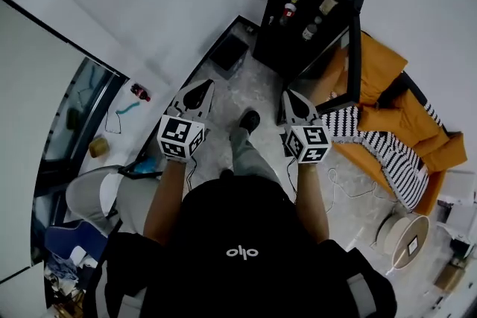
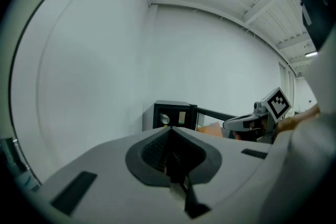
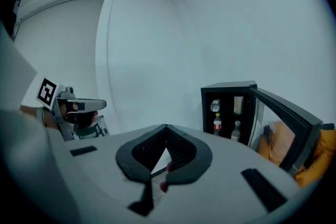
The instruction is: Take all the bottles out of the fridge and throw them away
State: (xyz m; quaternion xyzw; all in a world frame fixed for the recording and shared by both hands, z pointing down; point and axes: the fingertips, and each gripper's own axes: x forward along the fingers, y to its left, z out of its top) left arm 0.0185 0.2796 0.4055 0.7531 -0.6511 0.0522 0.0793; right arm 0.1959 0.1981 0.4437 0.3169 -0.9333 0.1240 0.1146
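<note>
A black mini fridge stands against the far wall with its door swung open. Its shelves hold a red-labelled bottle, a clear bottle, and a lying bottle on the upper shelf beside a carton. My left gripper and right gripper are held side by side, well short of the fridge, pointing toward it. Both are shut with nothing in them. In the left gripper view the fridge shows just past the shut tips. The right gripper's tips also meet.
A black bin sits on the floor left of the fridge. An orange sofa with a striped blanket lies to the right. A glass partition runs along the left. My foot is on the marbled floor between the grippers.
</note>
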